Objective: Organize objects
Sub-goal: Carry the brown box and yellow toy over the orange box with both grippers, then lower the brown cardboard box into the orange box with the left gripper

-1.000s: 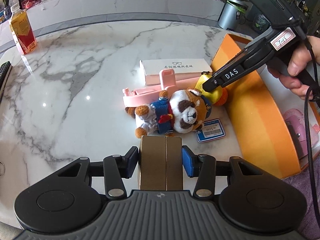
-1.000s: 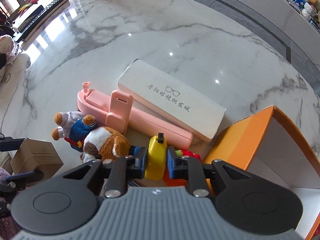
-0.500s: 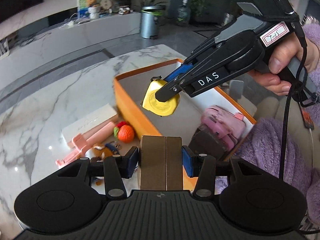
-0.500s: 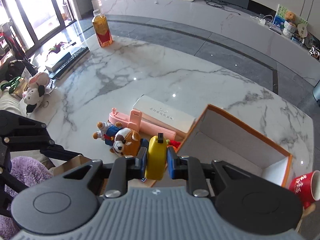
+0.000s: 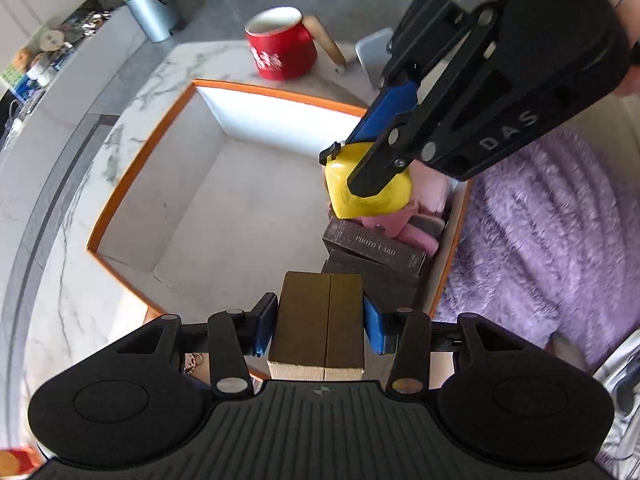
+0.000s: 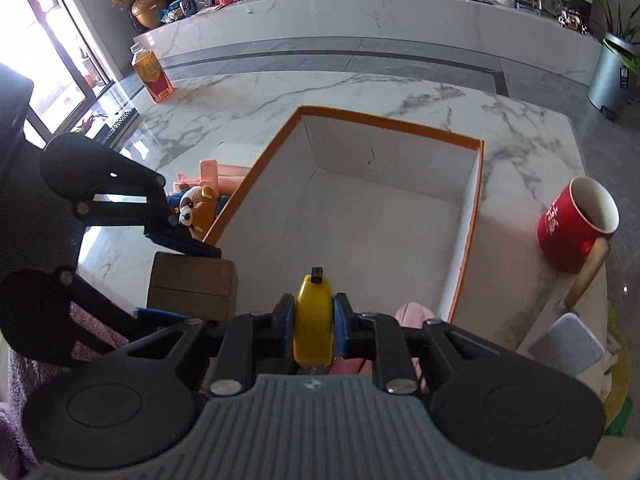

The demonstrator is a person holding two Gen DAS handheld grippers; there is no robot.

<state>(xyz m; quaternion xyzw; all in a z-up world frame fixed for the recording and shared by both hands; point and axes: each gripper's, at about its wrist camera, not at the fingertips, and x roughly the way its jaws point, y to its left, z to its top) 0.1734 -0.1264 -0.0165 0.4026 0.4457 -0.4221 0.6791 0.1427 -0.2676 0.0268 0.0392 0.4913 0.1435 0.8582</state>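
Note:
My left gripper [image 5: 320, 322] is shut on a brown cardboard box [image 5: 320, 316] and holds it over the near end of the orange-rimmed box [image 5: 140, 168]. My right gripper [image 6: 314, 326] is shut on a yellow tape measure [image 6: 313, 320], held above the same box's near right corner; it shows in the left wrist view [image 5: 368, 192] too. The brown box also shows in the right wrist view [image 6: 192, 290]. Inside the orange box lie a dark "PHOTO CARD" box [image 5: 374, 250] and a pink item [image 5: 404, 228].
A red mug [image 6: 576, 228] stands right of the orange box [image 6: 468, 232]. A plush dog [image 6: 198, 210], a pink holder [image 6: 210, 172] and a white case [image 6: 236, 152] lie left of it. A juice bottle [image 6: 152, 74] stands far left. A purple fleece sleeve [image 5: 540, 240] is close by.
Both grippers have swung from the toys on the table to over the orange box, each carrying its object. The tape measure has dropped lower, near the pink item.

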